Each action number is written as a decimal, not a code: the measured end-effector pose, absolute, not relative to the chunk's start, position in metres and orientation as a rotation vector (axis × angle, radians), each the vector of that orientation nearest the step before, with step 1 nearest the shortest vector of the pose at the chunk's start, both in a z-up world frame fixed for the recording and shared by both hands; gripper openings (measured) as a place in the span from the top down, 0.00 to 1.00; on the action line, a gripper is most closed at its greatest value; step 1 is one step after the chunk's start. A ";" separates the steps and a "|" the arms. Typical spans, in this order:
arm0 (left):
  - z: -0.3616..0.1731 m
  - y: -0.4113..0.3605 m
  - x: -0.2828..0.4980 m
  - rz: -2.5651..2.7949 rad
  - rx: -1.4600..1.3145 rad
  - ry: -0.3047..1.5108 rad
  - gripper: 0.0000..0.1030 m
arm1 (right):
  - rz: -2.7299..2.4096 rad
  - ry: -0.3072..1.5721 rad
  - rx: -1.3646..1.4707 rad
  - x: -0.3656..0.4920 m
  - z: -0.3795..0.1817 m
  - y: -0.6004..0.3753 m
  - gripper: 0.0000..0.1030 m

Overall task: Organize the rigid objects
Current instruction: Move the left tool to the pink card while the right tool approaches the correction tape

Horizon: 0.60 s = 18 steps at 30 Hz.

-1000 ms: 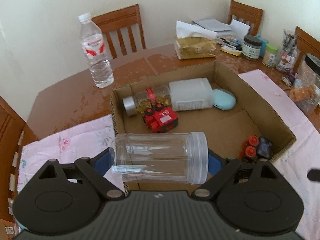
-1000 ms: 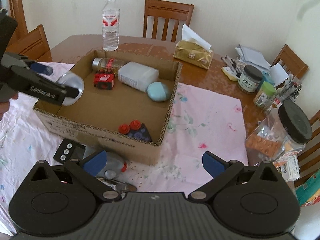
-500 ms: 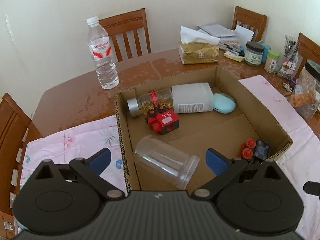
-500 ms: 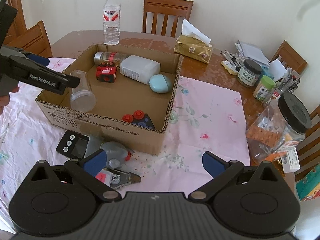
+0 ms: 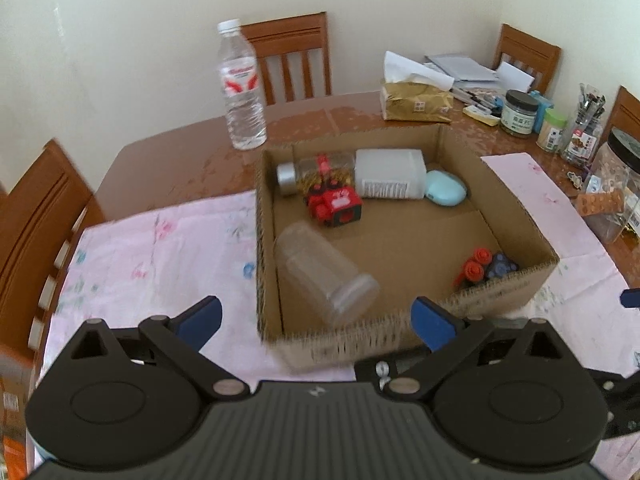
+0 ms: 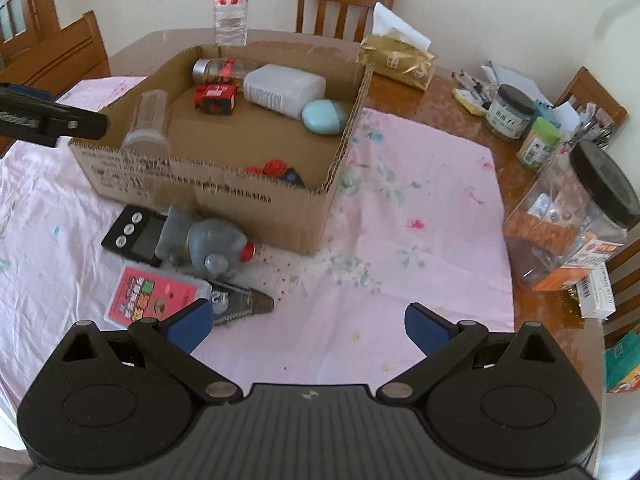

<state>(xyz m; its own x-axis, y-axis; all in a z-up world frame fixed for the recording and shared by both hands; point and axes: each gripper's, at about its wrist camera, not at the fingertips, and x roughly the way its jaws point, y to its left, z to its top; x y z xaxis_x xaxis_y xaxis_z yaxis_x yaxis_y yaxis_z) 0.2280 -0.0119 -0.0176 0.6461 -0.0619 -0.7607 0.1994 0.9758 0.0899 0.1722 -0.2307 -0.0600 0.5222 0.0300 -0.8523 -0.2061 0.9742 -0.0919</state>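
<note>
one cardboard box (image 5: 516, 216) holds one clear jar (image 5: 326, 276) at seven o'clock; both the left gripper (image 5: 316, 320) and right gripper (image 6: 306, 326) gape wide, empty; labels unreadable.

Box (image 5: 404, 236) middle floor free; clear jar (image 5: 326, 276) blocking 8 o'clock corner, red toy (image 5: 336, 206) and bottles crowding 12 o'clock wall, caps (image 5: 478, 264) at 4 o'clock.

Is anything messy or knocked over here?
Yes. The clear jar lies tipped on its side in the cardboard box, not standing. On the pink cloth in front of the box, little dark crumbs or specks are scattered near a grey bottle that lies on its side.
</note>
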 end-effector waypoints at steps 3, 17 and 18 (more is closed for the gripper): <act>-0.020 -0.011 0.213 -0.118 0.154 0.872 0.02 | 0.165 1.023 -0.189 0.173 -0.068 -0.235 0.00; -0.040 -0.014 0.178 -0.095 0.112 0.954 0.02 | 0.252 1.073 -0.203 0.184 -0.104 -0.223 0.00; -0.041 -0.014 0.177 -0.095 0.111 0.957 0.02 | 0.258 1.073 -0.201 0.185 -0.104 -0.221 0.00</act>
